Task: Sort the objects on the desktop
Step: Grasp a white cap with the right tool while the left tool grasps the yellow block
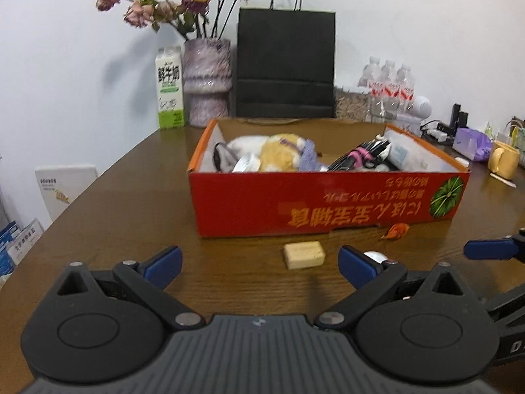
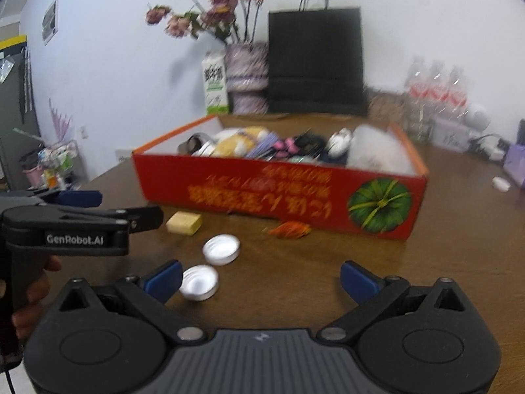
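A red cardboard box (image 1: 328,202) (image 2: 279,193) stands on the brown table, holding a plush toy (image 1: 279,154), cables and other small items. In front of it lie a beige eraser-like block (image 1: 304,255) (image 2: 183,223), an orange wrapper (image 1: 395,230) (image 2: 290,229) and two white bottle caps (image 2: 220,249) (image 2: 199,282). My left gripper (image 1: 259,266) is open and empty, just short of the block. My right gripper (image 2: 261,280) is open and empty, with one cap beside its left fingertip. The left gripper also shows in the right wrist view (image 2: 95,210).
Behind the box stand a milk carton (image 1: 170,88), a vase of dried flowers (image 1: 206,82), a black paper bag (image 1: 285,65) and water bottles (image 1: 388,82). A yellow mug (image 1: 503,162) and purple tissue pack (image 1: 472,144) sit at the right. The table edge runs along the left.
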Action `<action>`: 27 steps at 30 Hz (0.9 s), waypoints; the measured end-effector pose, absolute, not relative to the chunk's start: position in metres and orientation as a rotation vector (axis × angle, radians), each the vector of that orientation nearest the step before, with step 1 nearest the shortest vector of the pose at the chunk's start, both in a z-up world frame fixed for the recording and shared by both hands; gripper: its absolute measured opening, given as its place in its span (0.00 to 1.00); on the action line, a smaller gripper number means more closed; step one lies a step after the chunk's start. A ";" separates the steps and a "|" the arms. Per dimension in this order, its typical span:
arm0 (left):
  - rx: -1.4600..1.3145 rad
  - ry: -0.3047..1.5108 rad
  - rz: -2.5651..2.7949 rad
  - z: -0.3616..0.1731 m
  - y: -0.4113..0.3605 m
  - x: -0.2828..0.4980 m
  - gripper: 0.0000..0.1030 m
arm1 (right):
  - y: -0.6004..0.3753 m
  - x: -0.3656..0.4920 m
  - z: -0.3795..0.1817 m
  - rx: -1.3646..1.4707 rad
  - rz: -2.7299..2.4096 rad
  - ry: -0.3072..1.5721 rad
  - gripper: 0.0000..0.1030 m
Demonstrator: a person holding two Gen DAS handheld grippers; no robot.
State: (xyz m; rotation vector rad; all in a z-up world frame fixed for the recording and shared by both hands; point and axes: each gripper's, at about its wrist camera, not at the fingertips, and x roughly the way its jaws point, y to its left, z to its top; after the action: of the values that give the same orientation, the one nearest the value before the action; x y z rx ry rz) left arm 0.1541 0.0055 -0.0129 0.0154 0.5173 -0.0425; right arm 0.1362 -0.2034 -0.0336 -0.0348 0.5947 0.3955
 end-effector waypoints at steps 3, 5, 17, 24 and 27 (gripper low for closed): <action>0.018 0.520 -0.032 -0.014 0.011 0.152 1.00 | -0.190 0.138 -0.037 -0.056 0.433 0.637 0.81; 0.013 0.523 -0.032 -0.015 0.014 0.151 1.00 | -0.179 0.139 -0.040 -0.071 0.470 0.656 0.75; 0.012 0.565 -0.086 -0.019 -0.002 0.177 1.00 | -0.187 0.144 -0.032 -0.027 0.438 0.627 0.27; -0.006 0.640 -0.057 -0.026 -0.012 0.203 0.82 | -0.207 0.150 -0.032 0.004 0.373 0.623 0.27; -0.009 0.658 -0.060 -0.028 -0.013 0.206 0.73 | -0.209 0.151 -0.033 0.010 0.366 0.623 0.27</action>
State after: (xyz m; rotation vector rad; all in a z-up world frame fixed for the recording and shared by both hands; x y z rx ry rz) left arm 0.2060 -0.0127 -0.0284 -0.0090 0.6585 -0.0600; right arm 0.1507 -0.2095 -0.0327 0.0098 0.6232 0.3659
